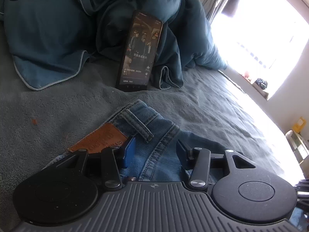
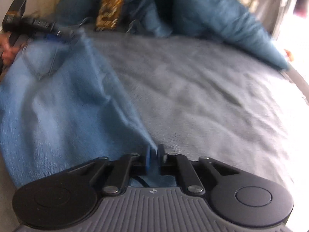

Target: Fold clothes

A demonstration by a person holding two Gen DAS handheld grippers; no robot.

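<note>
Grey bed sheet (image 2: 202,81) fills both views. Jeans (image 2: 58,106) spread over its left part, blurred in the right wrist view. Teal duvet (image 1: 135,9) heaped behind, a phone (image 1: 138,52) propped against it. Right gripper (image 2: 155,152) clenched on a jeans edge. Left gripper (image 1: 155,148) straddles the waistband (image 1: 154,119), jaws parted; contact with the denim unclear.

You have a phone (image 1: 139,51) propped upright against the teal duvet (image 1: 135,5) at the bed's (image 1: 202,104) far edge. A teal pillow (image 1: 44,36) lies beside it, toward the far left corner.
</note>
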